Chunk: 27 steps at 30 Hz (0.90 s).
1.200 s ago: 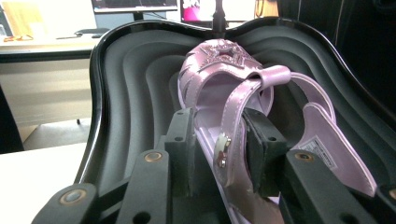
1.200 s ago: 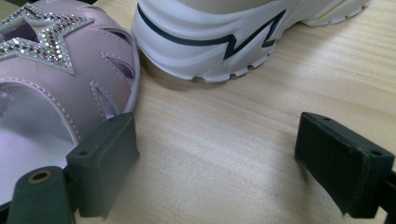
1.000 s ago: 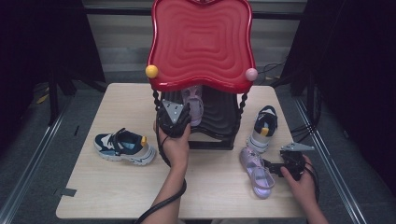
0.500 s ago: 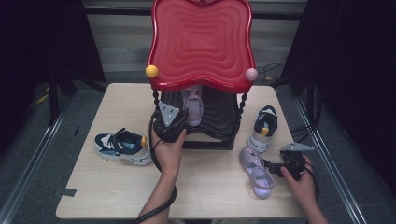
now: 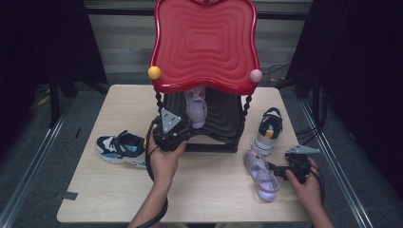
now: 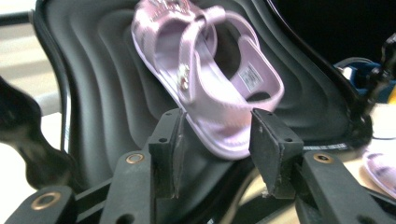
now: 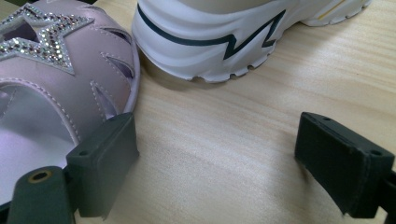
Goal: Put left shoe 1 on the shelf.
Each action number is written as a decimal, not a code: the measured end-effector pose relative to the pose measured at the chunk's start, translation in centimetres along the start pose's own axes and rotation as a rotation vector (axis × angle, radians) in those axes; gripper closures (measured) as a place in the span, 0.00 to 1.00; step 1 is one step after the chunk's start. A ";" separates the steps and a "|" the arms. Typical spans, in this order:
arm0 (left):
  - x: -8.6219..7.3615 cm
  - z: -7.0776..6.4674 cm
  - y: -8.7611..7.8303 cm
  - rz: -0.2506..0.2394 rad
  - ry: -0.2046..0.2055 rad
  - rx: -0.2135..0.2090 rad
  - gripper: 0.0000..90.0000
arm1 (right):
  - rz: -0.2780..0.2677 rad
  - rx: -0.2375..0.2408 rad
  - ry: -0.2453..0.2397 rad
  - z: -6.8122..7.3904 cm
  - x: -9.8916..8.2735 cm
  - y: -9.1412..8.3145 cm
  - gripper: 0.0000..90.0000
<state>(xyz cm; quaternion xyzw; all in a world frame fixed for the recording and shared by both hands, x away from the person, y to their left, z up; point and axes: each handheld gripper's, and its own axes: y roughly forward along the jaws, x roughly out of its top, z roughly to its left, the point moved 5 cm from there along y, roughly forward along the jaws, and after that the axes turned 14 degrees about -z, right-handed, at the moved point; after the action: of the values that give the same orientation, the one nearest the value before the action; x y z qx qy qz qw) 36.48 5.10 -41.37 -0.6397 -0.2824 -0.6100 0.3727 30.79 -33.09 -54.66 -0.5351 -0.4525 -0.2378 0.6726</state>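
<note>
Wooden table (image 5: 119, 99), pale, set lengthwise; at its 12 o'clock a rack (image 5: 223, 124) of black rippled shelf under a big red wavy lid (image 5: 205, 42), with a yellow ball (image 5: 154, 72) and a pink ball (image 5: 255, 75) at the lid's front corners. On the black shelf, a lilac sandal (image 6: 205, 70) lying tilted, heel toward the left gripper (image 6: 215, 144); jaws spread, one either side of the sandal's heel end — whether touching, cannot tell. At 9 o'clock on the table, a blue-and-white sneaker (image 5: 119, 148), just beside the left hand (image 5: 165, 159). At 3 o'clock, a white sneaker (image 5: 267, 130) with dark and yellow parts, toe toward the table's near edge; directly below it, at 4 o'clock, a second lilac sandal (image 5: 261, 175) with a rhinestone star on the strap. Right gripper (image 7: 233, 161) low over the wood at 4 o'clock, held in the right hand (image 5: 309, 183); jaws wide apart and gripping nothing, one jaw against the second sandal's edge, the other over bare wood — white sneaker's sole just beyond.
</note>
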 end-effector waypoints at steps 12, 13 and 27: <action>-3.0 -0.4 -0.9 0.114 0.001 -0.116 0.53 | 0.000 0.000 0.001 0.0 0.0 0.0 0.14; -3.1 -0.5 -1.0 0.111 0.009 -0.127 0.51 | 0.000 -0.001 0.000 0.0 0.0 0.0 0.14; -4.1 -1.5 -2.9 0.165 0.031 -0.254 0.39 | 0.000 0.000 0.001 0.0 0.0 0.0 0.14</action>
<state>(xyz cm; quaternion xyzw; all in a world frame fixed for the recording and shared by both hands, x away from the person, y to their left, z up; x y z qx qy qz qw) 32.84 5.86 -45.10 -0.6933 -0.1436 -0.6178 0.3420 30.78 -33.09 -54.65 -0.5349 -0.4521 -0.2381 0.6729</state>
